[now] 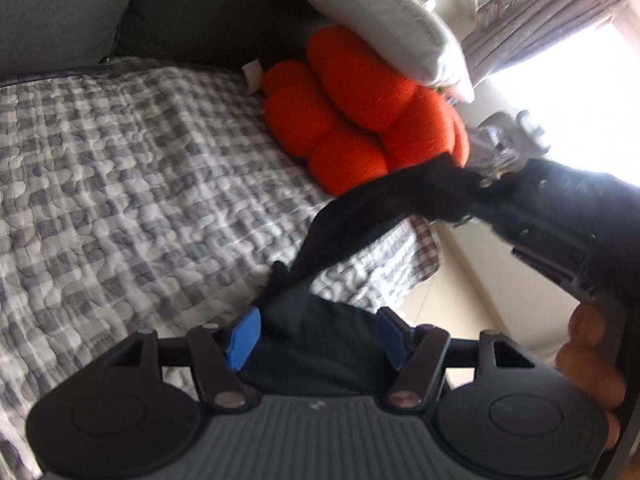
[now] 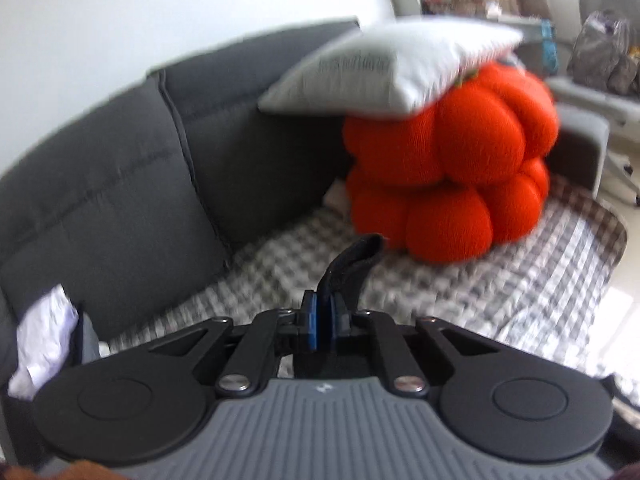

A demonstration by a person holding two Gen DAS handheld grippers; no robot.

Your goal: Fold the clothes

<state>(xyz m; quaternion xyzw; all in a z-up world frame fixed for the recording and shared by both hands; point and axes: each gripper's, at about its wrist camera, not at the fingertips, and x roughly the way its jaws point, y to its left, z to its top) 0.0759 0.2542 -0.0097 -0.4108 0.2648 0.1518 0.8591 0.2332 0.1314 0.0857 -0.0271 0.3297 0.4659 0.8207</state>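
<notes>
Sofa seat, two handheld grippers at work on one dark garment.

Left gripper: jaws stand wide, blue pads on either side of a bunch of the dark garment; whether the pads press on the cloth cannot be told. From there the garment stretches up and to the right as a taut band to the right gripper, seen from outside with a hand on its handle.

Right gripper: jaws nearly closed, pinching a fold of the garment that sticks up ahead of the pads.

Surroundings, counted:
- one grey checked quilt beneath both tools;
- one orange lobed cushion ahead of the right gripper, on the quilt;
- one pale grey pillow resting on that cushion;
- one dark grey sofa back, ahead and to the left;
- one white crumpled item at the far left, indistinct.
</notes>
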